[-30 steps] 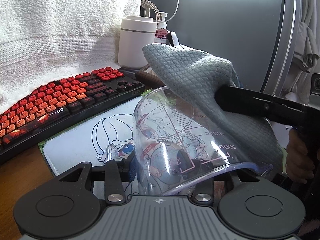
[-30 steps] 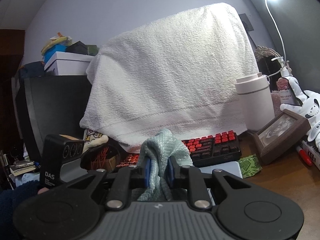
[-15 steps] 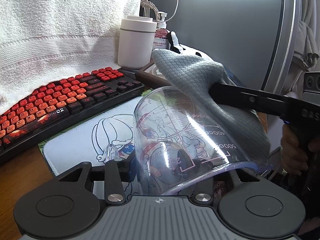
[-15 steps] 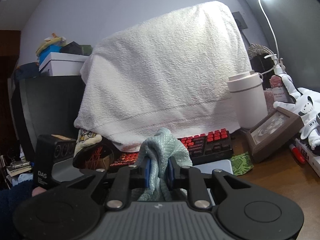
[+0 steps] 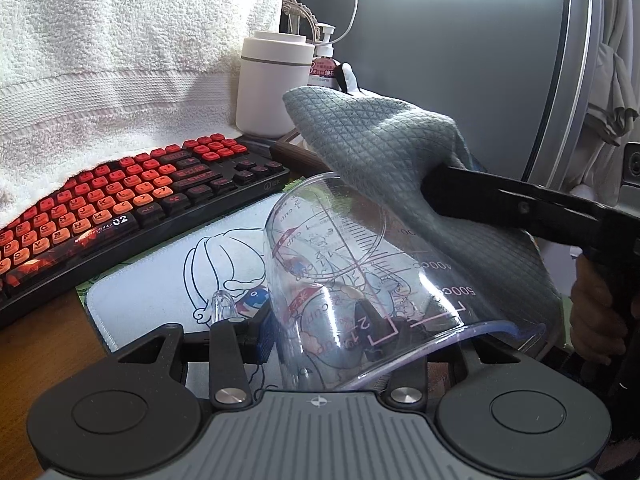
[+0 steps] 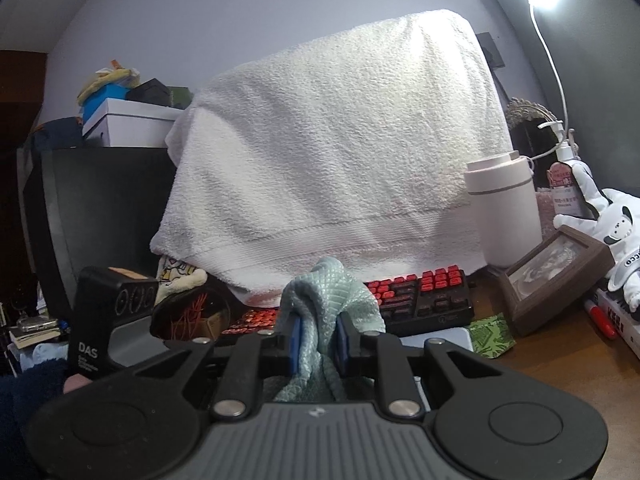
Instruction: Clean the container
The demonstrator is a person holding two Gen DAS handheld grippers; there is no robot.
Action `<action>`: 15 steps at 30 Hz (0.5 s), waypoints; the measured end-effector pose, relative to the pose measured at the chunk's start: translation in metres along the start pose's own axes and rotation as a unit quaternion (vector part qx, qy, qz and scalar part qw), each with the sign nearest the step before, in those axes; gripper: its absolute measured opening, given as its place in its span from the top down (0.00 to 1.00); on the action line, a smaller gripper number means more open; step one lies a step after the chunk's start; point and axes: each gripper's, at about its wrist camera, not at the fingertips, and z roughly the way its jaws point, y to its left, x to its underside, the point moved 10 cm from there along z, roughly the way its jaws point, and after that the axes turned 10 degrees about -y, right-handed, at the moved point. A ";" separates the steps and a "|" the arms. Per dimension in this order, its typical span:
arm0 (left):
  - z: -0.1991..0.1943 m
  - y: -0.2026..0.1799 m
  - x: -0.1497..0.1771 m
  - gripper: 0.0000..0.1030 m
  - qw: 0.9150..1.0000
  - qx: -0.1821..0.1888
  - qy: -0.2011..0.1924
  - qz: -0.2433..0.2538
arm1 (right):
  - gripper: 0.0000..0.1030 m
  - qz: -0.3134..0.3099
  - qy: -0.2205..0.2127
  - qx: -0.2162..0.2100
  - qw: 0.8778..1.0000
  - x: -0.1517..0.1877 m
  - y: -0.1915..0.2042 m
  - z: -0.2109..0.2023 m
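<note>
My left claw clamps the clear cup by its wall, tipped on its side above the mat so its outside faces my right claw, which pinches the cloth draped over the cup for wiping.

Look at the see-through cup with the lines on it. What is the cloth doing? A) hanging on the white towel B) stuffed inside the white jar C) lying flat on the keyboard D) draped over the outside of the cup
D: in the left wrist view the grey-green cloth, pinched in the right gripper, hangs over the outside wall of the tilted clear measuring cup held by the left gripper.
</note>
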 end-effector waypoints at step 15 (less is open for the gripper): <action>0.000 0.002 0.000 0.60 1.000 -0.001 0.000 0.002 | 0.83 -0.004 0.015 0.012 1.000 0.001 -0.014 -0.009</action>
